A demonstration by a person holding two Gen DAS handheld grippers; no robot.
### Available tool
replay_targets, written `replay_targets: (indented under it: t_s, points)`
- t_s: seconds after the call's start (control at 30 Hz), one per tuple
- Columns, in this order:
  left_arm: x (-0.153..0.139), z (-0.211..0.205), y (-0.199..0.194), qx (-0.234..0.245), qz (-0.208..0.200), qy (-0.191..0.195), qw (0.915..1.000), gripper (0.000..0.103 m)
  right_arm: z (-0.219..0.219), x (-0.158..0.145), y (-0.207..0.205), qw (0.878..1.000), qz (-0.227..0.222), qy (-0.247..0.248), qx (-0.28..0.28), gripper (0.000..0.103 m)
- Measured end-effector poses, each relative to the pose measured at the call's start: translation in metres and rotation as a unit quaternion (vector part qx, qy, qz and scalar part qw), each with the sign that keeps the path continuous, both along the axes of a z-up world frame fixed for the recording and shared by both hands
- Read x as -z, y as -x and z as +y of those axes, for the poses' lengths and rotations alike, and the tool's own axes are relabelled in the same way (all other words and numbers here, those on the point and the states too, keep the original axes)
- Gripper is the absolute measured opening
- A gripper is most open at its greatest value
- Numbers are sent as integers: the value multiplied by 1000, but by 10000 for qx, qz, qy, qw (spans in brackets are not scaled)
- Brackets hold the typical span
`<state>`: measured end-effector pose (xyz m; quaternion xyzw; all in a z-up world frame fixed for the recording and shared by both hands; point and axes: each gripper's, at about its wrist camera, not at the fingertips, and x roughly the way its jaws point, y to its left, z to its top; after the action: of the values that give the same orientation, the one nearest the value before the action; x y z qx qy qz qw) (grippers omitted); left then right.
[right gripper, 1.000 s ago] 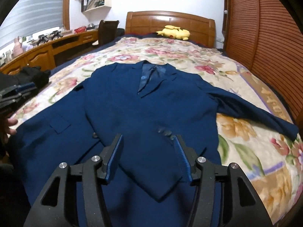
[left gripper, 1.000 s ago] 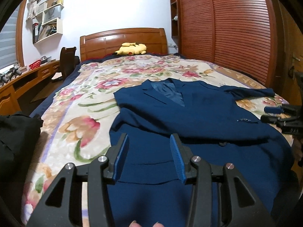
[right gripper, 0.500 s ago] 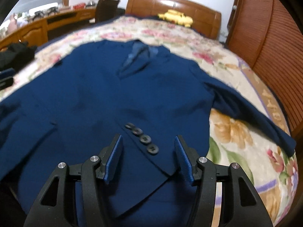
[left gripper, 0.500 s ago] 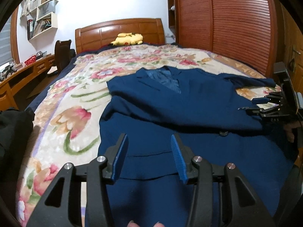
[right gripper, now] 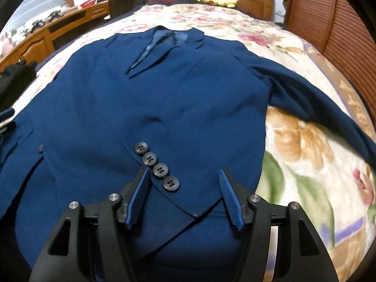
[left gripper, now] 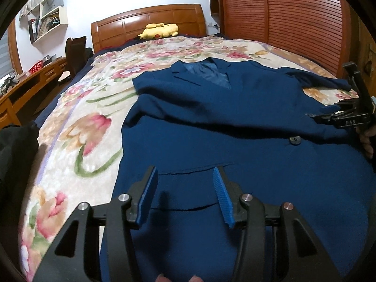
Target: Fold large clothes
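Hovering over the jacket [left gripper: 235, 122], my left gripper [left gripper: 185, 195] has its two blue pads spread wide with nothing between them; below lies the pocket flap at the jacket's lower front, and I cannot tell whether the pads touch the cloth. My right gripper [right gripper: 183, 195] is spread just as wide and holds nothing, its pads either side of the folded-in sleeve cuff [right gripper: 188, 202], beside the cuff's four dark buttons [right gripper: 156, 166] in a row. One more button [left gripper: 295, 140] shows on the jacket front in the left view. There is one jacket, lying face up and flat on the floral blanket [left gripper: 77, 127] of the bed, collar toward the headboard [left gripper: 150, 25]; one sleeve is folded across the chest, the other [right gripper: 324, 108] stretches out over the blanket. One yellow plush [left gripper: 159, 30] sits by the headboard.
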<state>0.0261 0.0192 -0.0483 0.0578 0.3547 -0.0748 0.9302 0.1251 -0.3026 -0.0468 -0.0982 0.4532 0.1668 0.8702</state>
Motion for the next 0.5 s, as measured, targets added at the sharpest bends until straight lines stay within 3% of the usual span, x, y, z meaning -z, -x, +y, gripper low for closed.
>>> replay_targets:
  t_s: [0.07,0.13,0.2,0.3,0.43,0.5]
  points:
    - [1,1,0,-9,19,12,10000,49,-2,0,1,10000,21,-91,-22,60]
    - [2,1,-1,-22,43,3,10000,49,-3,-2,3,9997,17,-212,-110,48]
    - [3,1,-2,-22,73,-9,10000,50,-3,-6,6,9992,-69,-315,-251,22]
    - [4,1,-3,-26,94,-16,10000,50,-8,-24,13,9966,-437,-617,-325,0]
    - [4,2,-3,-40,106,0,9999,51,-26,-51,20,9916,-1002,-816,93,0]
    - [4,2,-3,-38,107,-15,9999,51,-39,-59,20,9879,-1287,-647,572,0]
